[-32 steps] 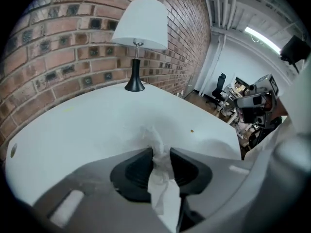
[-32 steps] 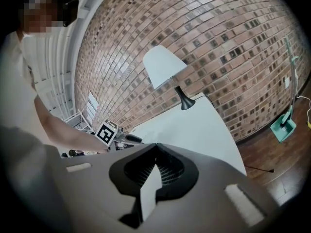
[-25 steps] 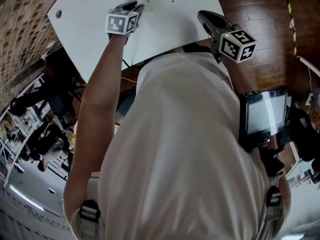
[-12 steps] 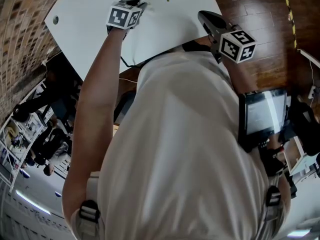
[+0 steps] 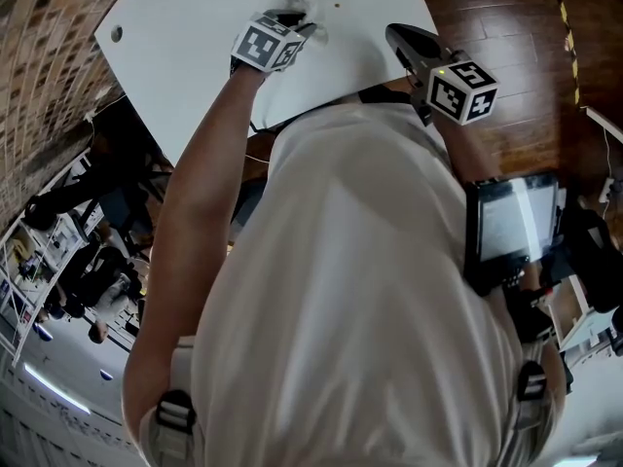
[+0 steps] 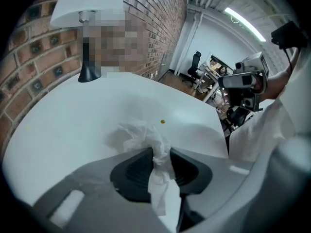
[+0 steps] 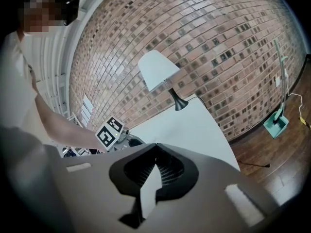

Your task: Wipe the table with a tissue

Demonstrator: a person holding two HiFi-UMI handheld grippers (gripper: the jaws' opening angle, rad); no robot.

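1. Your left claw (image 6: 158, 152) clenches a crumpled tissue (image 6: 140, 134), the wad resting on the white table (image 6: 63, 125) just ahead of its jaws.
2. A small yellow speck (image 6: 162, 122) lies just beyond the wad, and a lamp (image 6: 89, 69) stands farther ahead, to the left.
3. Your right claw (image 7: 155, 147) hangs near the table's edge, jaws together on nothing, well apart from the tissue.

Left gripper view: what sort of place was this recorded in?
Probably an office or lab workspace: a brick wall, an office chair with desks beyond, and a ceiling strip light.
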